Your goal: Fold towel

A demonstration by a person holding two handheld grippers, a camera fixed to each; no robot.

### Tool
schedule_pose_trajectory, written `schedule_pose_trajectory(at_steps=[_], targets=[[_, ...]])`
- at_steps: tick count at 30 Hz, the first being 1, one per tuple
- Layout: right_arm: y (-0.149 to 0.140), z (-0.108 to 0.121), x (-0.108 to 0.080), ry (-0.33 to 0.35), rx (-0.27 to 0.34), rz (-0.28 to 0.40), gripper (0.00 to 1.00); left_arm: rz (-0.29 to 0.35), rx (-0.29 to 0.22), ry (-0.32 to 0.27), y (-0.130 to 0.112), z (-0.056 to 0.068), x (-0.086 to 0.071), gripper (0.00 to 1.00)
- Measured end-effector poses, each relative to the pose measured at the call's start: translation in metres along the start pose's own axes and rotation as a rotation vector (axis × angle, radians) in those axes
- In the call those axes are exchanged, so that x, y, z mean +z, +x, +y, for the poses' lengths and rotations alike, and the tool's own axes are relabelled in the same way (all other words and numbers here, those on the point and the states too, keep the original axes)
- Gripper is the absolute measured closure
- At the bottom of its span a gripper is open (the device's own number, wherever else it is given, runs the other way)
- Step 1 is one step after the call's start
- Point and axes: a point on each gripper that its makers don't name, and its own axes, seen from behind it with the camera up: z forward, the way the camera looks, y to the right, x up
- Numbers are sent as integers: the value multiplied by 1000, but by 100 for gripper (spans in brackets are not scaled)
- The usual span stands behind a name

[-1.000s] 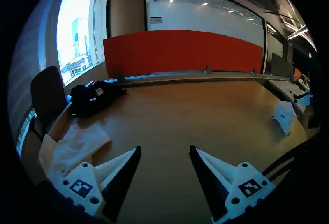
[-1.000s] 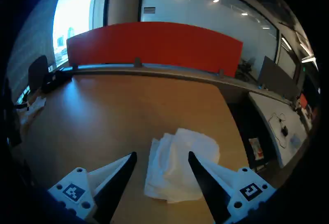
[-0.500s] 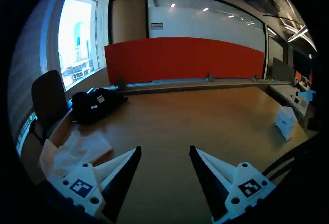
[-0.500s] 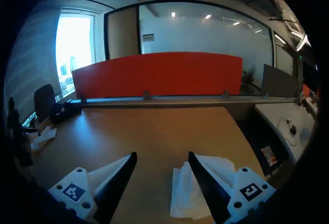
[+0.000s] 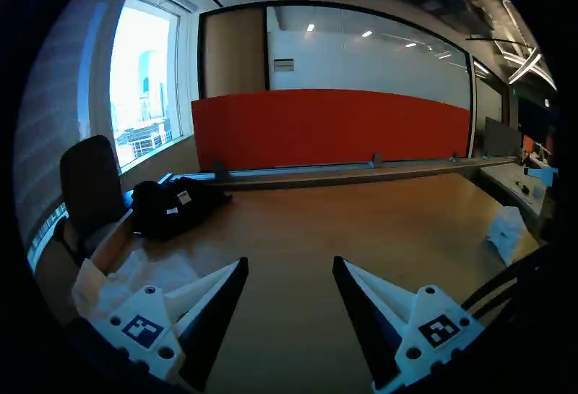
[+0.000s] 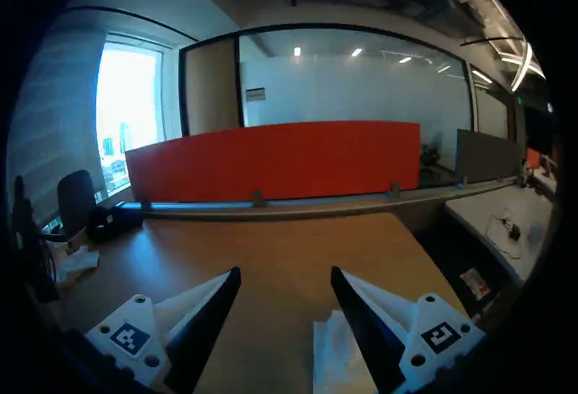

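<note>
In the right gripper view a white crumpled towel (image 6: 334, 352) lies on the wooden table (image 6: 289, 249), low in the picture, beneath and just left of the right finger. My right gripper (image 6: 285, 278) is open above the table and holds nothing. In the left gripper view the same towel (image 5: 506, 230) lies far right near the table edge. Another white cloth (image 5: 134, 278) sits at the near left, partly behind the left finger. My left gripper (image 5: 289, 271) is open and empty over bare wood (image 5: 325, 228).
A black bag (image 5: 173, 204) lies at the table's left back, with a dark chair (image 5: 90, 181) beside it. A red divider (image 5: 332, 126) runs along the far edge. In the right gripper view a side desk (image 6: 498, 231) stands to the right.
Both views have tilted upward, showing more of the room. The towel has slid down to the bottom of the right gripper view. Both grippers stay open.
</note>
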Motion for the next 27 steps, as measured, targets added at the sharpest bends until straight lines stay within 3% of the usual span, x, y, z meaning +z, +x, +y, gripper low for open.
schedule_pose_trajectory(at_steps=[6,12,15,27], targets=[[14,-1,-1,-20,-1,63,3,37,0,5,12,0,1,14],[43,-8,-5,-51,-37,187,4,82,-12,10,27,0,1,13],[49,-11,-4,-65,-51,216,3,96,-15,10,32,0,1,14],[65,-35,7,-69,-61,233,3,134,-33,22,45,-7,1,14]])
